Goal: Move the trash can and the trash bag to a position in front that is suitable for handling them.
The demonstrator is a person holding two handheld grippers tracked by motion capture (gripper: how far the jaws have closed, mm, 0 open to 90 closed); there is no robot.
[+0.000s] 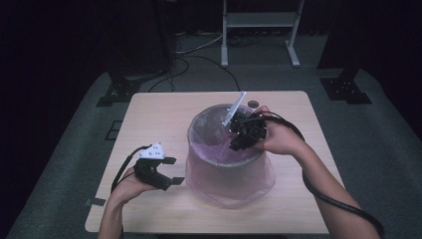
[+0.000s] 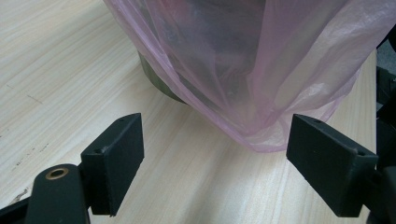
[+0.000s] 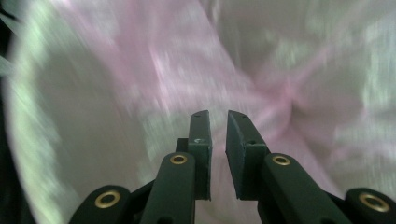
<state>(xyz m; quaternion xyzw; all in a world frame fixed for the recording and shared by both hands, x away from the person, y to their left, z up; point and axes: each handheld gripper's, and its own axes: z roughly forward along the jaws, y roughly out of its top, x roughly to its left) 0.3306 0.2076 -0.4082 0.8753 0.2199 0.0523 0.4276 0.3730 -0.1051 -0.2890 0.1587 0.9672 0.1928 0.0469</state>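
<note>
A round bin [image 1: 226, 172] lined with a thin pink bag [image 2: 261, 70] stands in the middle of the wooden table [image 1: 159, 112]. My right gripper [image 1: 238, 142] reaches down into the bin's mouth from the right rim. In the right gripper view, which is blurred, its jaws stand only a narrow gap apart with nothing between them, over the pink lining [image 3: 280, 93]. My left gripper [image 1: 171, 170] rests low at the bin's left side. It is open and wide, pointing at the hanging bag, and touches nothing.
A small dark round thing [image 1: 253, 104] lies on the table just behind the bin. The right gripper's thick cable [image 1: 328, 196] trails back over the table's front right. A white frame [image 1: 259, 30] stands on the floor beyond the table.
</note>
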